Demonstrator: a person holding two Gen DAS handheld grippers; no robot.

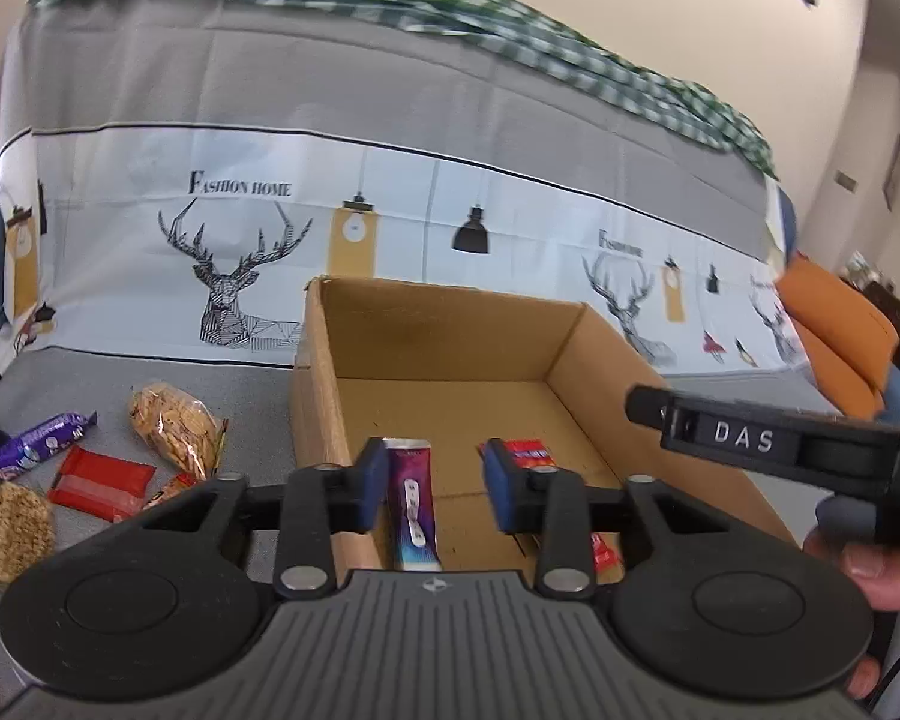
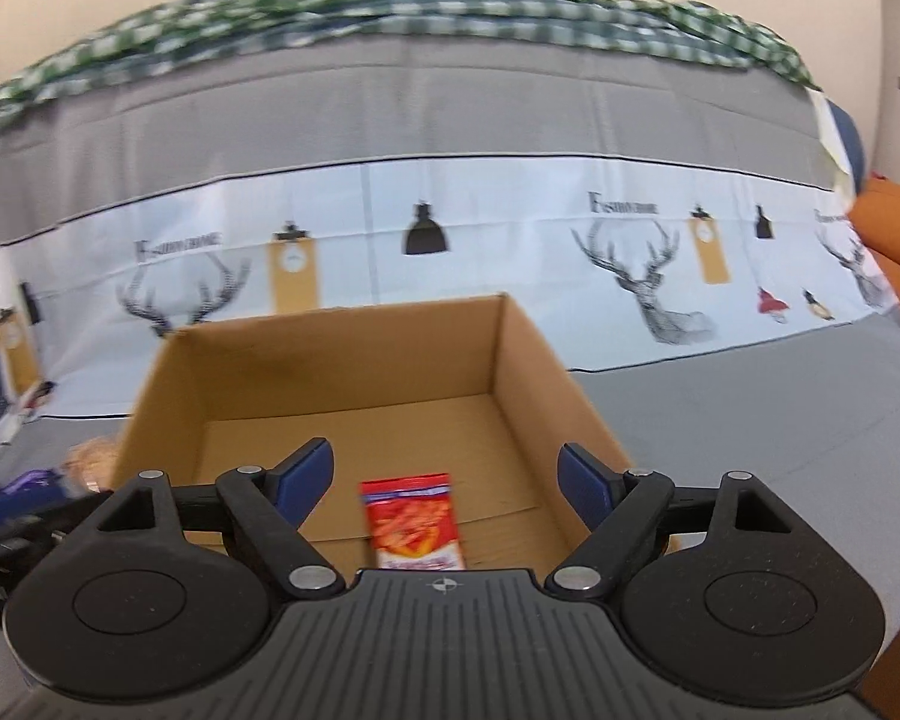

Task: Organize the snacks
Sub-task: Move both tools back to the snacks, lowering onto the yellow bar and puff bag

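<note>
An open cardboard box stands on the grey sofa seat; it also shows in the right wrist view. My left gripper is open above the box's near left part, with a purple snack pouch lying on the box floor between its fingers. A red snack packet lies beside it, partly hidden by the right finger. My right gripper is open and empty above the box's near edge, over the red packet. The right gripper's body shows at the right in the left wrist view.
Loose snacks lie on the seat left of the box: a purple bar, a red bar, a clear bag of biscuits, a round oat cake. A printed cloth covers the sofa back. An orange cushion sits far right.
</note>
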